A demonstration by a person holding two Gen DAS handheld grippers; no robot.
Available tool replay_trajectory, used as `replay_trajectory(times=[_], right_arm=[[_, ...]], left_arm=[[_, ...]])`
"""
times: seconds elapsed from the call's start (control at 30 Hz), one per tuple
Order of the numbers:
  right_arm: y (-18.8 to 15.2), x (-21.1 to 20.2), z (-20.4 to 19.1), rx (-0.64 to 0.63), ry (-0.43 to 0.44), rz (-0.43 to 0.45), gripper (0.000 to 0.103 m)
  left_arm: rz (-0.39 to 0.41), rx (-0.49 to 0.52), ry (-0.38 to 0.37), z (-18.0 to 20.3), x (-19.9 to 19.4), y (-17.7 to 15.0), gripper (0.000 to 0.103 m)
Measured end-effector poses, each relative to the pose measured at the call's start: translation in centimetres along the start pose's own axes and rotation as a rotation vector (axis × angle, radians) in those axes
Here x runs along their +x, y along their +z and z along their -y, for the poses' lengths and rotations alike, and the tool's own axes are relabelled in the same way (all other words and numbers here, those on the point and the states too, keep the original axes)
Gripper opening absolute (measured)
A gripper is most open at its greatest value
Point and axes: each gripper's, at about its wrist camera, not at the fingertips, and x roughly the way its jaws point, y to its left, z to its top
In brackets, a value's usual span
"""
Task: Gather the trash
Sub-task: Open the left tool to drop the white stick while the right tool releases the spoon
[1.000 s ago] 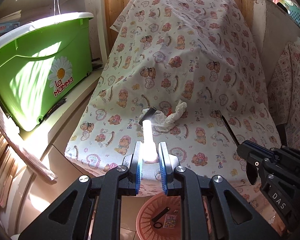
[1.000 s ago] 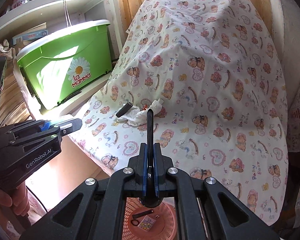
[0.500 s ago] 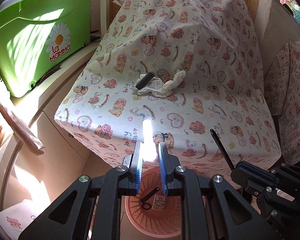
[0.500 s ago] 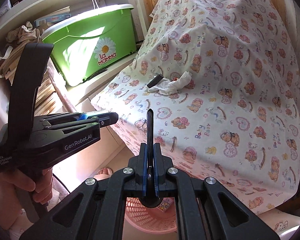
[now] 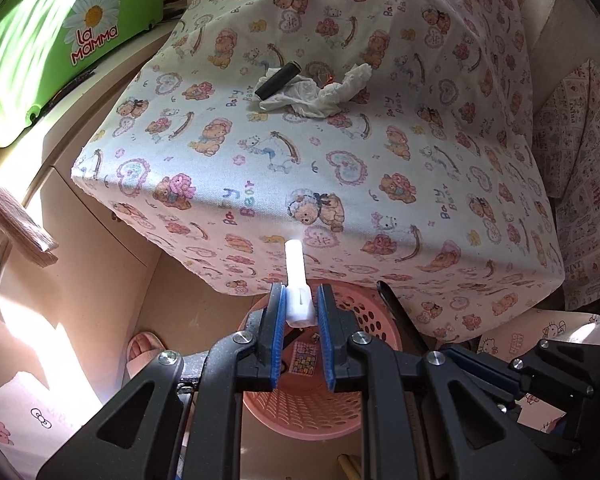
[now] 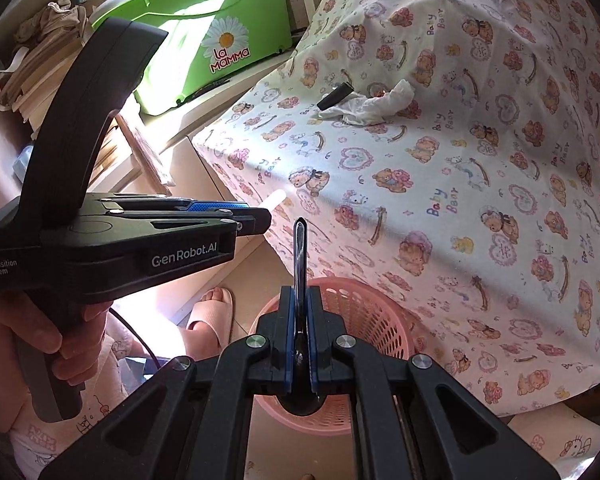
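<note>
A broad surface draped in a white cotton cloth printed with pink teddy bears and hearts (image 5: 380,168) fills most of the room in front of me, its front edge hanging down over the floor. To its left a big lime-green plastic tub with a daisy logo (image 5: 40,40) sits on a pale shelf in the sunlight. Below the cloth's hanging edge stands a round pink perforated plastic basket (image 5: 380,320) on the floor, with a few small scraps lying at its bottom, and a foot in a pink slipper (image 6: 212,308) rests just beside it. The left hand-held gripper (image 5: 300,312) hangs above the basket, its blue pads clamped on a short white plastic tube (image 5: 296,276) that sticks out forward past the tips. The right hand-held gripper (image 6: 299,320) is close alongside, also over the basket, pinched tight on a thin dark flat stick (image 6: 299,252) that stands up between its pads. Farther back on the cloth lies a crumpled white tissue (image 5: 320,92), and a small black cylinder (image 5: 278,80) rests against its left end, touching it.
</note>
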Motion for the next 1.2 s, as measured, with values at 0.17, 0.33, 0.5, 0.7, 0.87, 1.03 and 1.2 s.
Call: replay_trajectory(times=[0.17,0.33,0.5,0.7,0.87,1.03,1.2], right_arm=[[-1.1,2.4,0.0,-0.002,-0.033,-0.082,0.007],[-2.6,5.3,0.2,-0.009,-0.063,-0.180,0.007],[-3.7,7.8,0.8,0.005,-0.084,-0.248,0.007],[-5.0,10.7,1.3,-0.005,-0.145,-0.303,0.007],[-5.7,12.0,1.6,-0.017,-0.177,-0.318,0.007],[-6.0,12.4,1.5,-0.027,-0.193,-0.322,0.007],[-6.2,12.9,1.4,-0.038,-0.207,-0.335,0.007]], left_arm=[[-0.076,-0.027,0.013,-0.5,2.1,-0.7,0.015],[-0.185,-0.078,-0.015,-1.2,5.1,-1.6,0.015],[-0.281,-0.111,-0.007,-1.6,8.0,-2.8,0.015],[-0.349,-0.138,0.005,-2.0,10.5,-3.8,0.015],[-0.393,-0.136,0.026,-2.1,12.2,-4.6,0.015],[-0.419,-0.131,0.033,-2.1,13.1,-5.0,0.015],[-0.418,-0.130,0.037,-2.0,13.3,-5.0,0.016]])
